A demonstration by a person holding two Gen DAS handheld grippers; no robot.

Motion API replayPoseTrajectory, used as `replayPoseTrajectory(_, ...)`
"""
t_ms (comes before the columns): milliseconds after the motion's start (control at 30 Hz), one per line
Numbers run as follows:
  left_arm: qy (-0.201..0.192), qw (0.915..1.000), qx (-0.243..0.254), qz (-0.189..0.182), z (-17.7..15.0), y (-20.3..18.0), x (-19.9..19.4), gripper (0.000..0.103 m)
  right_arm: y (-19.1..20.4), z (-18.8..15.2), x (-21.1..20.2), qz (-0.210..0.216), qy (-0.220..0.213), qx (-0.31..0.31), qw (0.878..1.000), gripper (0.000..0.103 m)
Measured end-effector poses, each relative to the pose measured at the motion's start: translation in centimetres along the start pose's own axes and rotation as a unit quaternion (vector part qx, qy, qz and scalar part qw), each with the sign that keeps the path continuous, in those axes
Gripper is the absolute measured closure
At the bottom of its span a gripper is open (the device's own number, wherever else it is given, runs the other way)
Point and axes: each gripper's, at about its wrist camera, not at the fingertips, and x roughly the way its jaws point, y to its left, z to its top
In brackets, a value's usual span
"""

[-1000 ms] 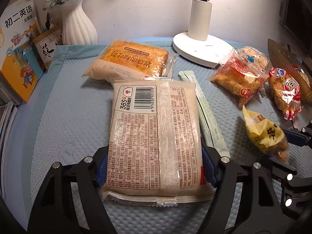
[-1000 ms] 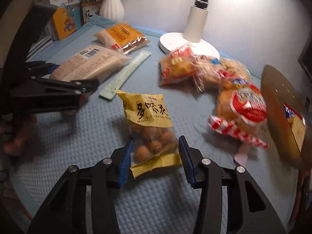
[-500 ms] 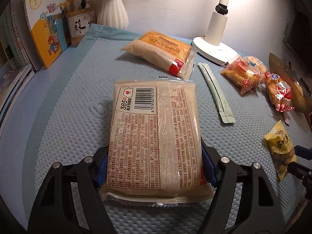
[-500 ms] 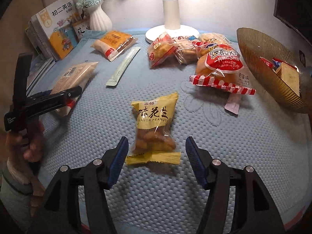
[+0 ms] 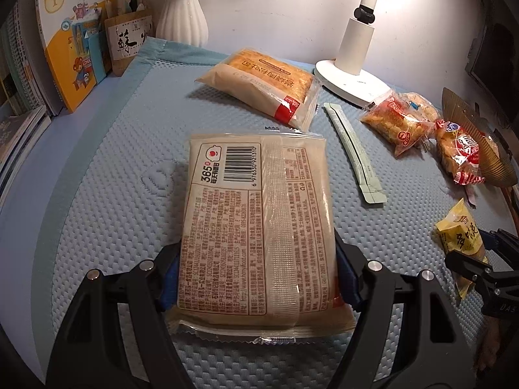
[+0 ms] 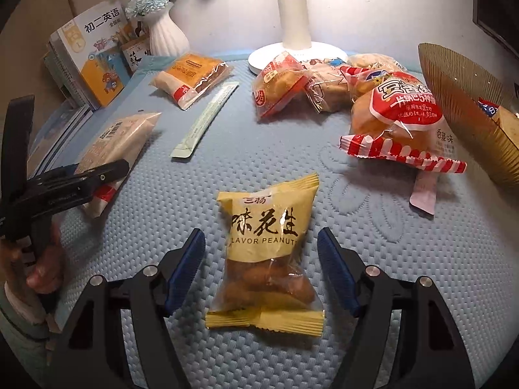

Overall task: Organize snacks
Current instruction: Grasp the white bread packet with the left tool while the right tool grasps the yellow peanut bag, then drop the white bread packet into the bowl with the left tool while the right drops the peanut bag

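the beige snack pack (image 5: 259,227) sat barcode side up, pinched at its near end between the blue pads of the left gripper (image 5: 259,278), over the blue mat (image 5: 113,162). the yellow peanut bag (image 6: 266,253) lay on the mat between the wide-open fingers of the right gripper (image 6: 261,272), untouched. red bread bags (image 6: 389,113) lay beside the gold bowl (image 6: 460,103).
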Motion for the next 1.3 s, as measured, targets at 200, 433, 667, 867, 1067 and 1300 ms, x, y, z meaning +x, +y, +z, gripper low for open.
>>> replayPoseTrajectory(200, 0.007, 0.9999, 0.009, 0.006, 0.1, -0.3, 0.3, 0.024, 0.3, -0.4, -0.2, -0.029, -0.004, -0.003, 1.000, 0.057)
replayPoseTrajectory(433, 0.006, 0.9987, 0.034, 0.038, 0.0, -1.5, 0.1, 0.028, 0.2, -1.8, -2.1, -0.034, -0.018, -0.017, 0.999, 0.061)
replayPoseTrajectory(667, -0.011, 0.9994, 0.033, -0.001, 1.1, -4.4, -2.2, 0.028, -4.5, -1.5, -7.4, -0.068, -0.058, 0.021, 0.996, 0.061)
replayPoseTrajectory(867, -0.046, 0.9908, 0.101, -0.078, 5.4, -13.1, -4.3, 0.028, -11.3, 1.8, -11.7, -0.109, -0.106, 0.078, 0.985, 0.061)
replayPoseTrajectory(1067, -0.046, 0.9728, 0.149, -0.171, 10.6, -23.2, -3.1, 0.028, -20.1, 5.6, -12.1, -0.119, -0.118, 0.168, 0.971, 0.061)
replayPoseTrajectory(1300, -0.041, 0.9670, 0.147, -0.204, 14.7, -30.4, 1.3, 0.028, -27.1, 10.4, -10.7, -0.087, -0.139, 0.232, 0.959, 0.048)
